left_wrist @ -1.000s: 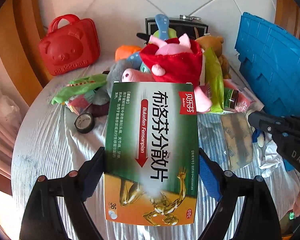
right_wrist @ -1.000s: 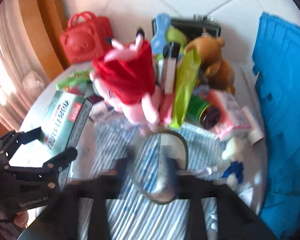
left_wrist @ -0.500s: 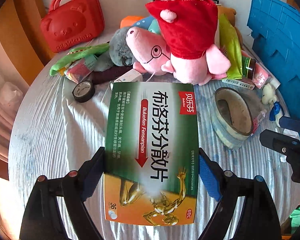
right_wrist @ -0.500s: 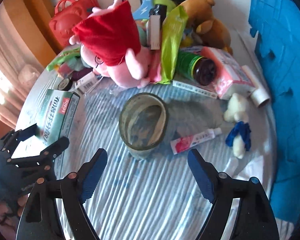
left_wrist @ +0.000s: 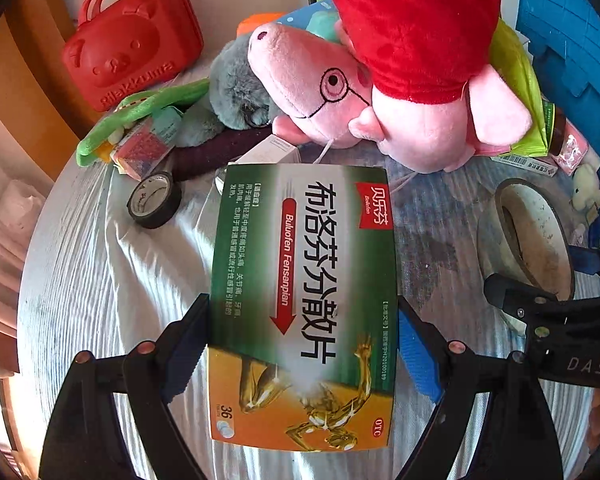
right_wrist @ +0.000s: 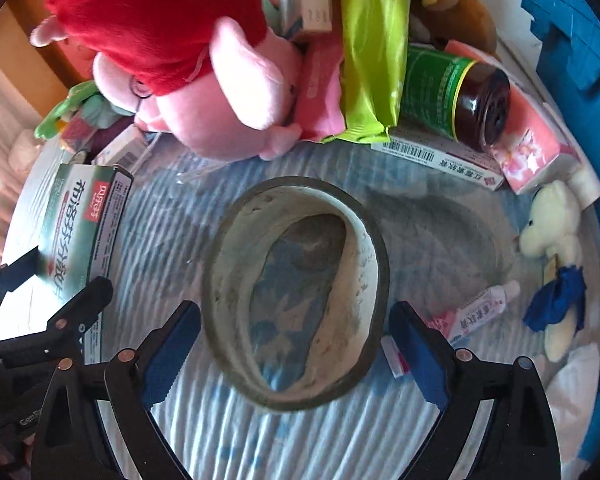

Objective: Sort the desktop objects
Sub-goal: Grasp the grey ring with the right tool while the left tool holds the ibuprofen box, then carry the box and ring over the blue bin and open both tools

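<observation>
Left-wrist view: the left tool (left_wrist: 300,354) is clenched on the green-and-orange medicine box (left_wrist: 302,300), its blue pads pressed against the two long sides of the box. The box extends toward 12 o'clock above the round desk (left_wrist: 84,280), which is covered by a striped cloth. At 12 to 1 o'clock lies the pink pig plush in a red dress (left_wrist: 380,80); at 11 o'clock stands a red bear-faced case (left_wrist: 132,44); at 10 o'clock, just beside the box, lies a small black tape roll (left_wrist: 154,200). At 3 o'clock a large tape roll (left_wrist: 528,236) rests on the cloth.

Right-wrist view: the right tool (right_wrist: 294,354) is released and its jaws are opening; the large tape roll (right_wrist: 296,292) sits between the pads on the cloth, and neither pad presses on it. At 9 o'clock the left tool (right_wrist: 66,280) appears with the medicine box (right_wrist: 84,220). At 1 o'clock lies a dark jar with a green label (right_wrist: 452,100); at 3 o'clock lie a small tube (right_wrist: 476,312) and a white bear toy (right_wrist: 552,232). A blue crate (right_wrist: 580,40) borders the desk at 2 o'clock.
</observation>
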Action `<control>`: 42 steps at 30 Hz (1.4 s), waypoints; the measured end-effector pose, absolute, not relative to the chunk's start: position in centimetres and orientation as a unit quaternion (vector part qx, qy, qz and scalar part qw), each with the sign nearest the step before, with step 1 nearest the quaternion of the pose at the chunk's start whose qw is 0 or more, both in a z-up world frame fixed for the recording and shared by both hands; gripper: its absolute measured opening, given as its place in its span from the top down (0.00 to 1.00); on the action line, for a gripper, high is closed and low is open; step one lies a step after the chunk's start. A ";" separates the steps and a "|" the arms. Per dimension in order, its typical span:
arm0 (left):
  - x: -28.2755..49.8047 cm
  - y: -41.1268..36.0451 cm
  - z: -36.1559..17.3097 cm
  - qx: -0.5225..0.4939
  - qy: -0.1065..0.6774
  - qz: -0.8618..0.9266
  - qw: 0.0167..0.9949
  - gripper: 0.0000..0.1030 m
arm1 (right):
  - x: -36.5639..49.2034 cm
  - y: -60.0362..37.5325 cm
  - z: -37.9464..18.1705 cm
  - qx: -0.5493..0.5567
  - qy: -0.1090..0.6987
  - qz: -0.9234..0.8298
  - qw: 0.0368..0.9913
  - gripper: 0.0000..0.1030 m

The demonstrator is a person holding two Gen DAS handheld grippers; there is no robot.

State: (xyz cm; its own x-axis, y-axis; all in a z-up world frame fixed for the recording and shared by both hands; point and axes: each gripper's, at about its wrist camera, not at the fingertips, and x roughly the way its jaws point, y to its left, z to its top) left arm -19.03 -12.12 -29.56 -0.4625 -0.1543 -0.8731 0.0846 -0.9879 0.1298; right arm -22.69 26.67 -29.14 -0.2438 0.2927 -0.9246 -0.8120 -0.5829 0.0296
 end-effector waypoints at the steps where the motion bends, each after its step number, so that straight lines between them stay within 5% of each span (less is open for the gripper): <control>1: -19.1 -12.1 -29.7 0.515 -0.035 -0.854 0.068 0.16 | -22.7 26.8 -29.4 -0.491 0.264 0.741 0.374 0.15; 3: -18.9 -12.0 -29.6 0.515 -0.034 -0.854 0.063 0.16 | -22.8 26.6 -29.3 -0.490 0.253 0.745 0.376 0.34; 6: -18.2 -12.1 -28.7 0.509 -0.027 -0.858 0.061 0.16 | -22.7 25.7 -28.3 -0.484 0.242 0.754 0.373 0.35; 17: -13.7 -9.7 -15.4 0.366 -0.009 -0.930 0.034 0.16 | -18.4 19.4 -14.0 -0.353 0.160 0.833 0.396 0.36; 28: -11.9 2.9 -1.4 0.215 0.009 -0.975 -0.049 0.16 | -6.4 15.4 3.0 -0.200 0.028 0.850 0.486 0.36; 42: -14.1 26.3 6.3 0.231 0.006 -0.961 -0.150 0.16 | 13.9 22.4 10.4 -0.173 0.013 0.773 0.610 0.36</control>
State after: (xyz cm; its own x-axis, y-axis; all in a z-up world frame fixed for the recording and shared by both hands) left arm -14.10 26.30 6.30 -0.8489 0.2906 -0.4414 -0.2849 -0.9551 -0.0809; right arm 13.87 22.36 10.36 -0.1954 0.9391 -0.2828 -0.9479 -0.2548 -0.1912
